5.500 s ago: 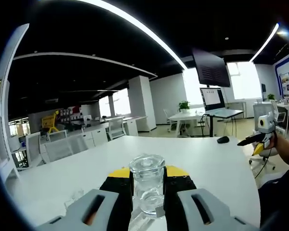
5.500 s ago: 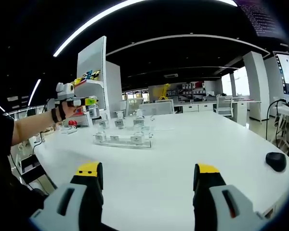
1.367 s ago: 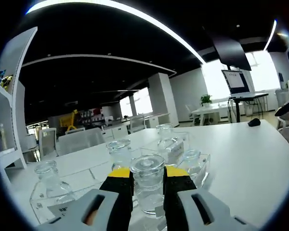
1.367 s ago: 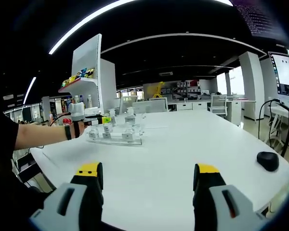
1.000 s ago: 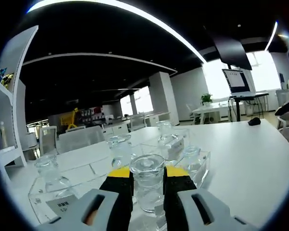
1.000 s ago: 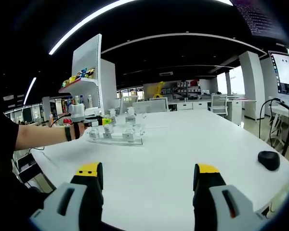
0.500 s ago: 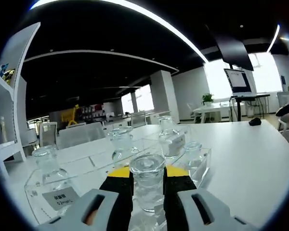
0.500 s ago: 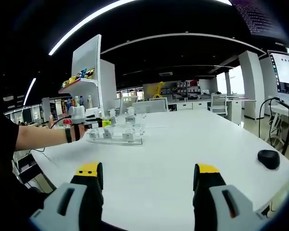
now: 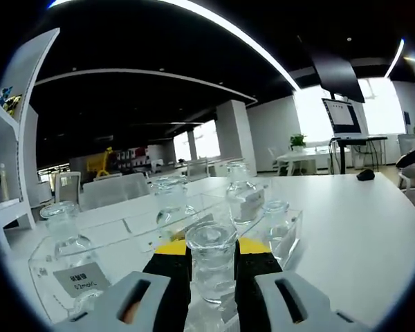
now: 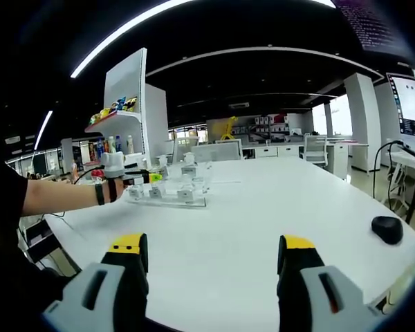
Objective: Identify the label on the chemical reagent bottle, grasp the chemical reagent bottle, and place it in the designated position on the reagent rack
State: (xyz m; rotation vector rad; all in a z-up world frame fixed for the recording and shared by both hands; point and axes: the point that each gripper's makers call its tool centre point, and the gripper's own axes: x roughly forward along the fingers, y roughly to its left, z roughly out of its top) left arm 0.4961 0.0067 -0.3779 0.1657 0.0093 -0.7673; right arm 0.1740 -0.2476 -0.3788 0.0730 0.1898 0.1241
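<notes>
While the wide white surface (image 10: 263,228) takes up most of the right gripper view, the clear acrylic reagent rack (image 10: 167,196) sits on it toward the far left, well apart from the right claw (image 10: 213,266). That claw stands released, its two yellow-tipped jaws spread wide with bare surface between them, touching and holding nothing. A black computer mouse (image 10: 387,229) lies near the surface's right edge. At the left of this view a person's forearm (image 10: 59,196) reaches out to the rack, carrying the left claw (image 10: 135,178) up against the rack's near end.

From the left gripper view, the reagent rack (image 9: 124,238) spreads across the middle, a see-through tray with walls and dividers, with a white printed label card (image 9: 81,279) at its lower left; the print is too small to read. Several clear glass bottles stand in it: one at the left (image 9: 62,232), one in the middle rear (image 9: 170,200), one right of that with a white label (image 9: 241,200), and a smaller one at the right (image 9: 277,220). The left claw (image 9: 211,266) is clenched on the reagent bottle (image 9: 211,266), a clear glass bottle with a wide glass stopper, held upright between the two black jaws at the near side of the rack. Whether its base rests on the rack cannot be told.
</notes>
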